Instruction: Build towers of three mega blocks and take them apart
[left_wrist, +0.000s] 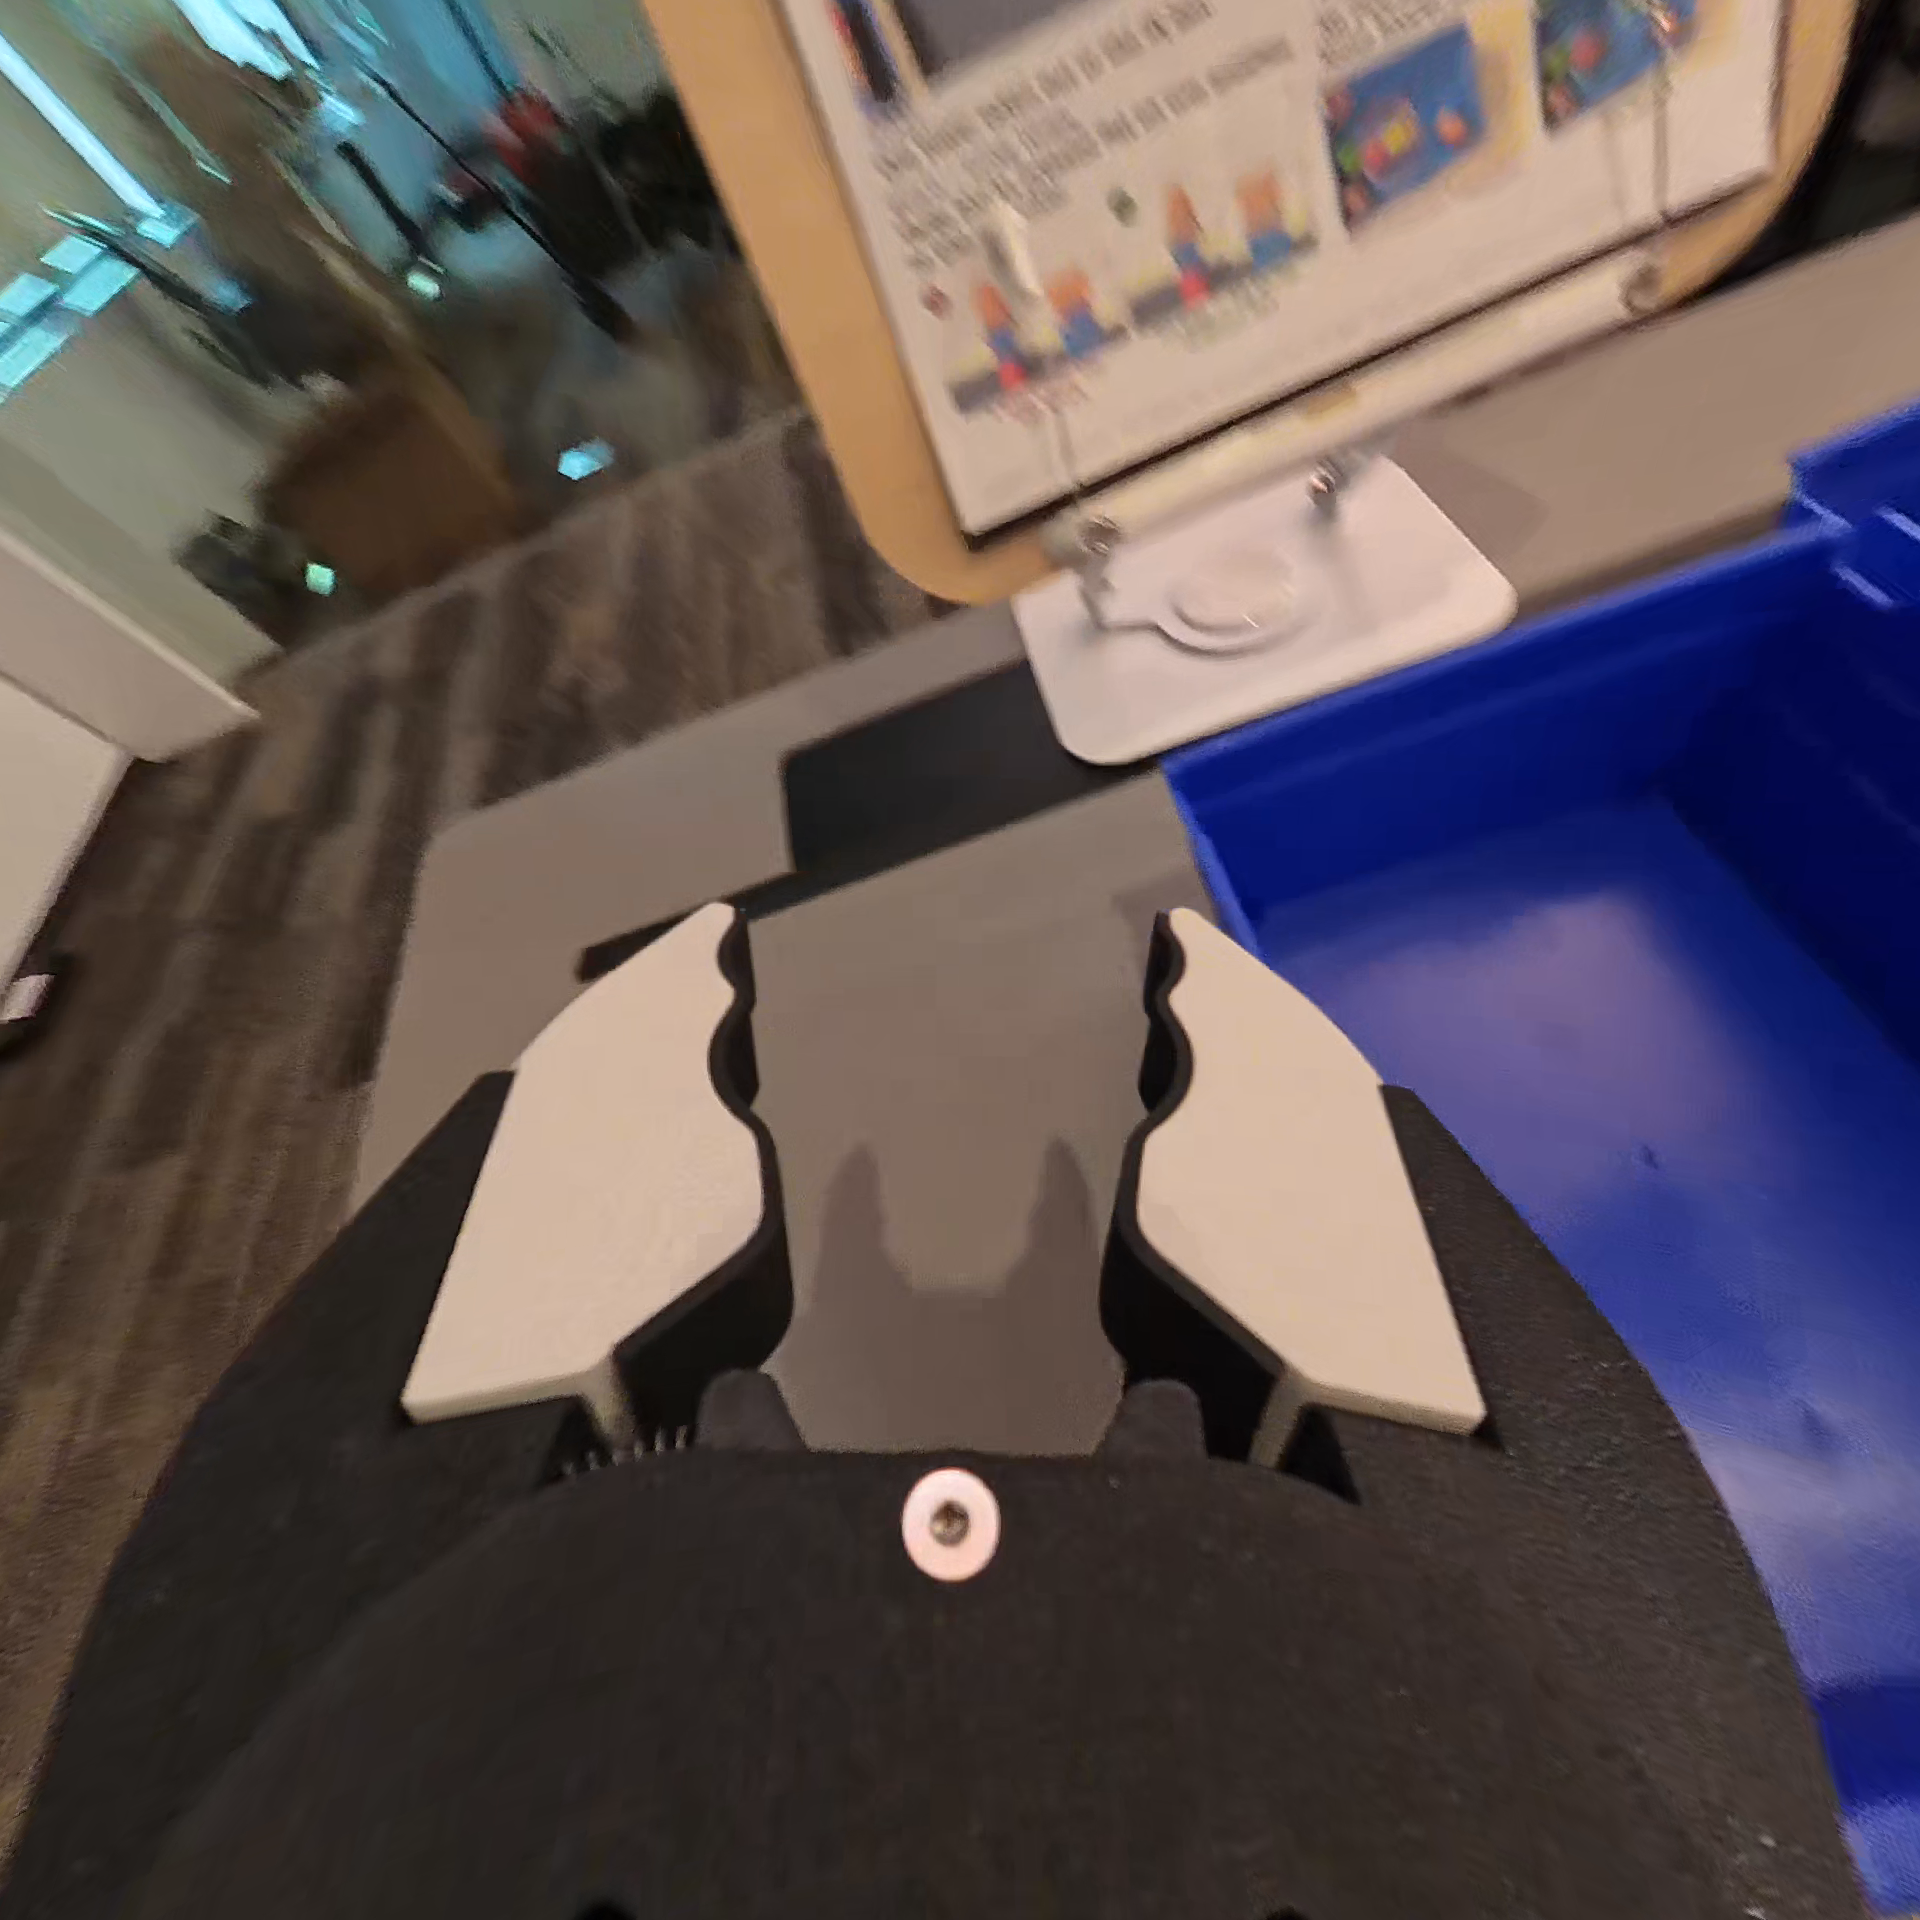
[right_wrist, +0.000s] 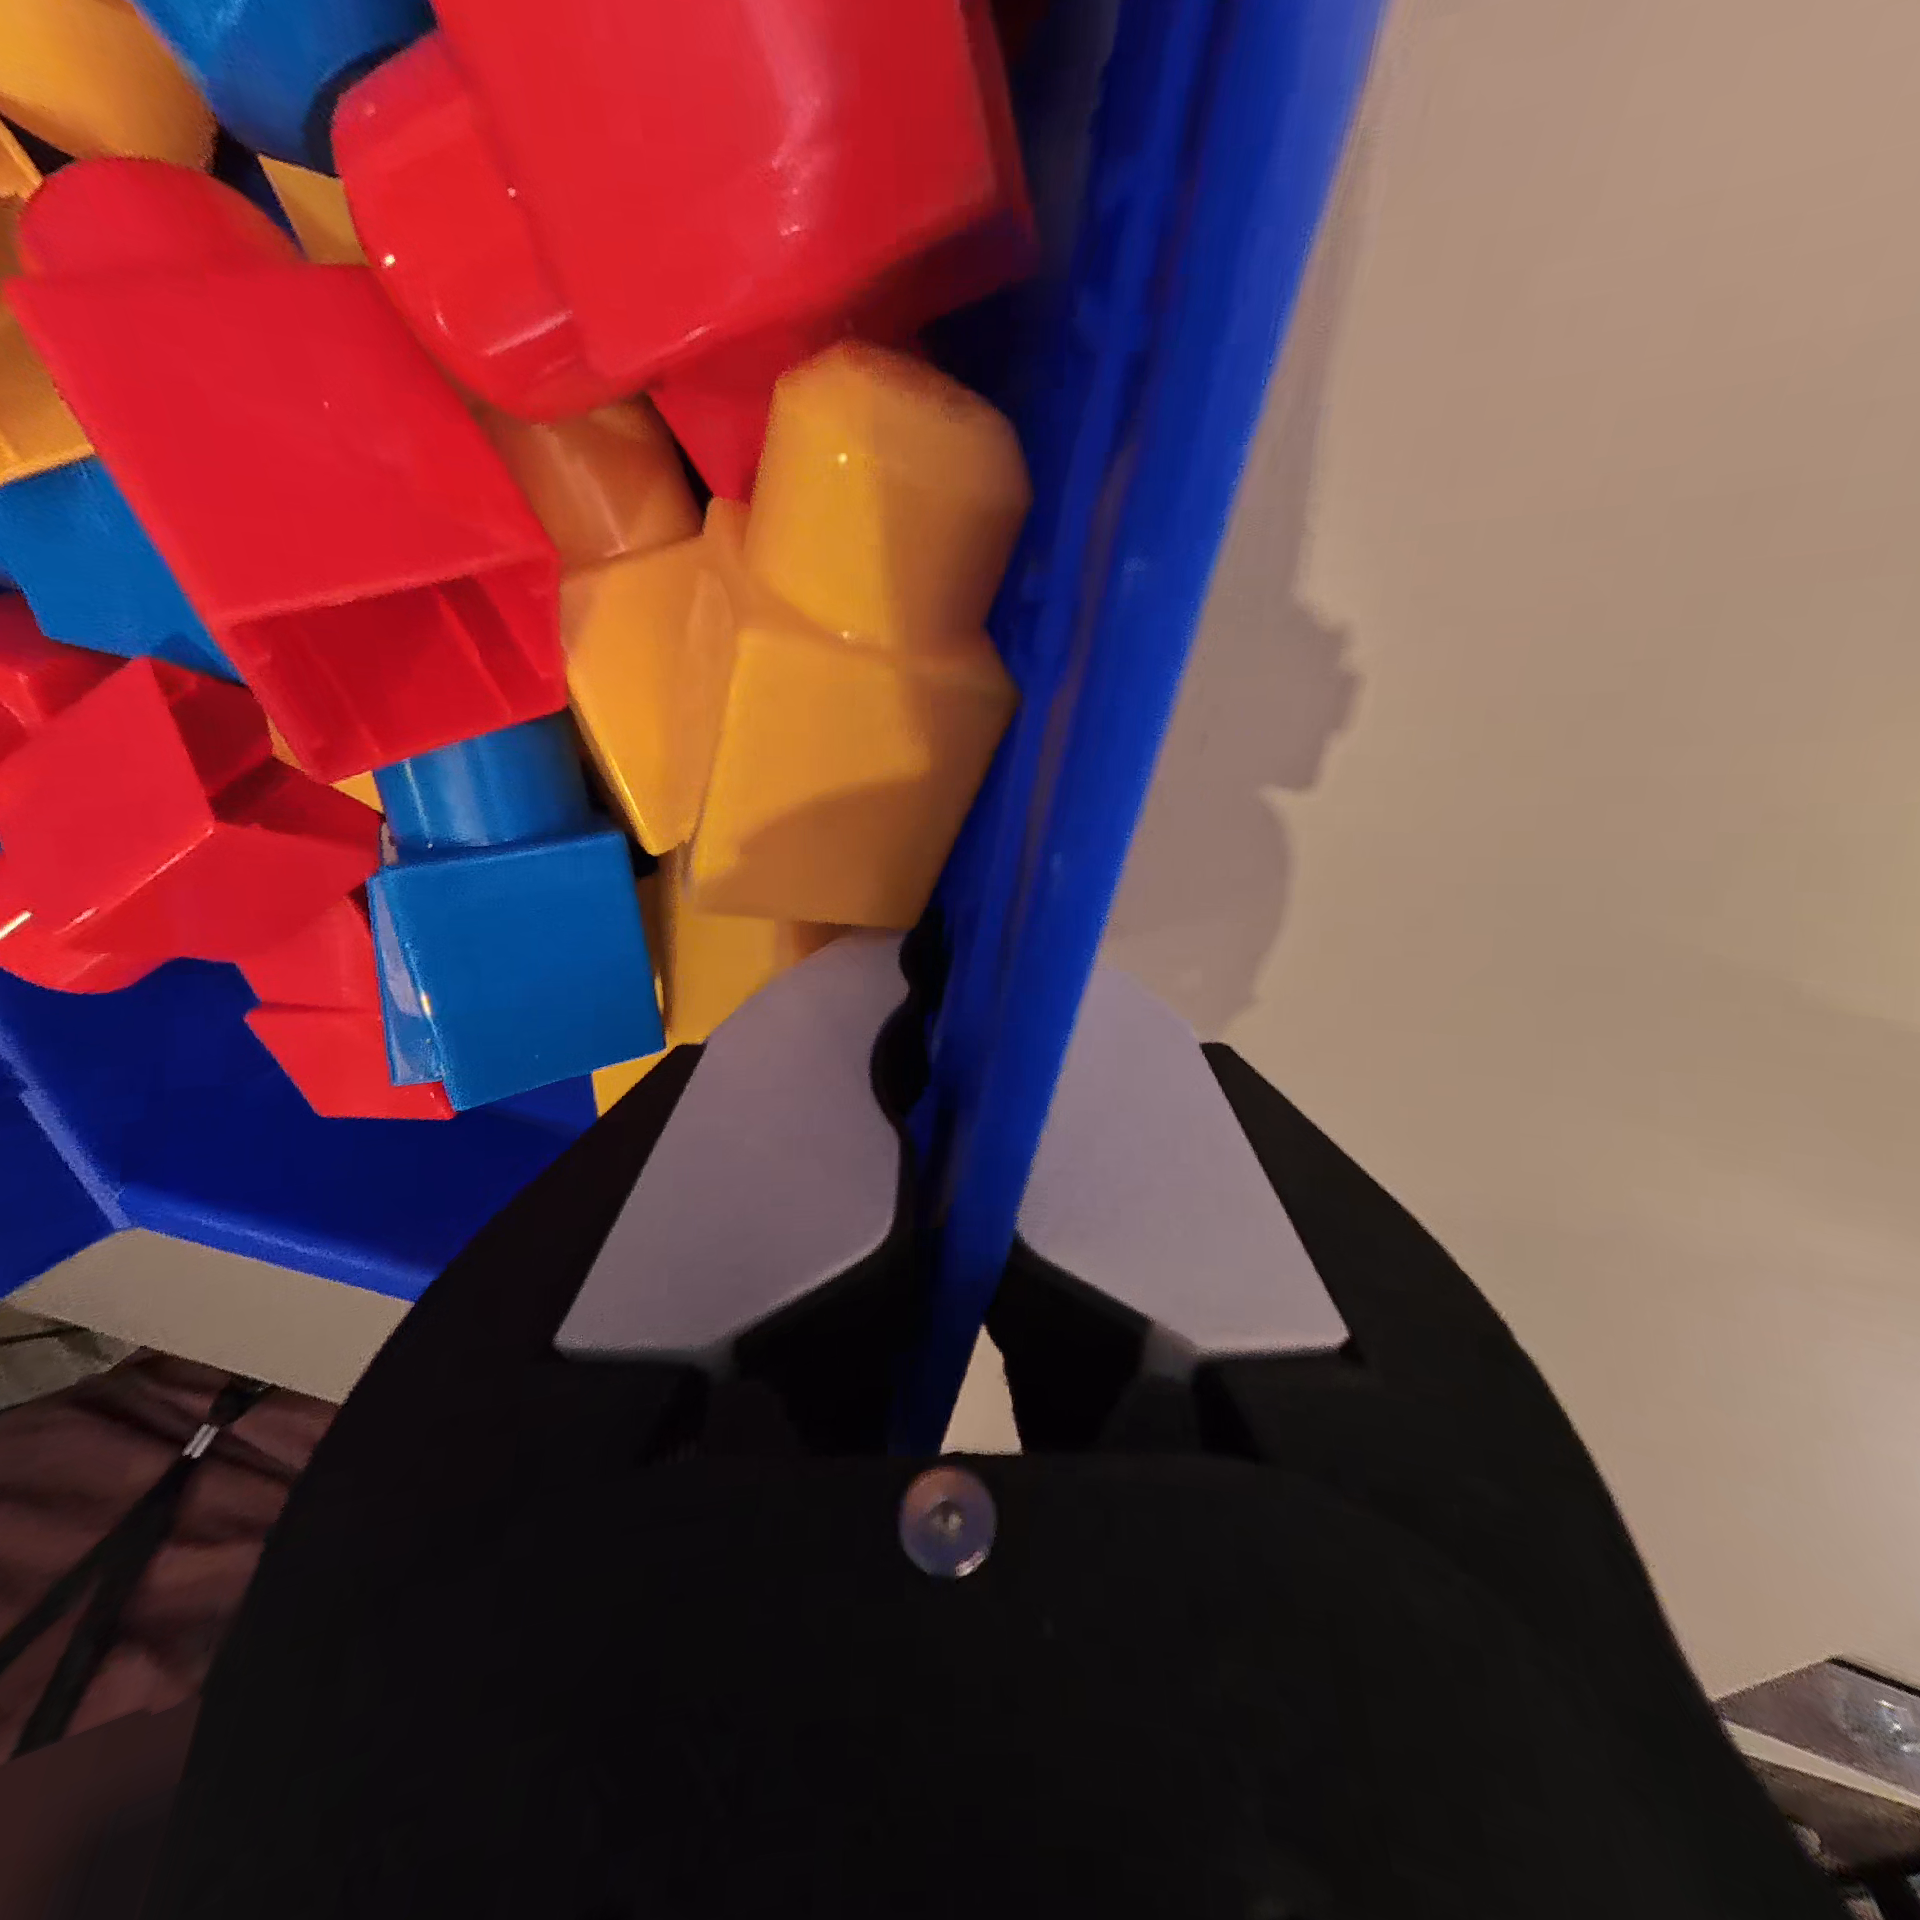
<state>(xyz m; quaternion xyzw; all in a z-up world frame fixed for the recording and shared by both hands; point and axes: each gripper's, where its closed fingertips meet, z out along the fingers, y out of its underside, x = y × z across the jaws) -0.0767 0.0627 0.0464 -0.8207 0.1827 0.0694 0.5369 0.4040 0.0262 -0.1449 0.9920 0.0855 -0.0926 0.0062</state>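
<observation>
Mega blocks (right_wrist: 582, 436) sat piled in a blue bin (right_wrist: 1081, 644): red, yellow and blue, jumbled at all angles, glossy plastic, some showing hollow undersides, some their round studs. One yellow block (right_wrist: 862, 675) leaned against the inside of the bin wall; a blue block (right_wrist: 509, 956) lay just beside it, further from the wall, and red blocks filled the rest of the pile. No tower visible anywhere.

Right tool (right_wrist: 987, 997) was nearly closed on the bin's side wall, one finger inside the bin, one outside, the wall running up between them. The inner pad looked pressed to the wall; the outer pad was hidden behind the wall.

Left tool (left_wrist: 951, 925) stood wide, nothing between the fingers, over the bare grey surface (left_wrist: 935, 1039) just beside a blue bin (left_wrist: 1538, 935) whose visible inside showed no blocks. Beyond that bin stood an instruction board (left_wrist: 1195, 260) on a white base.

Step in hand, as a guess: steadying or shifting the bin by its wall to get at blocks. To do it well, keep the pinch firm and low on the wall, move the bin slowly so the pile doesn't spill, and bring the wide left tool over for a block lying clear on top.
</observation>
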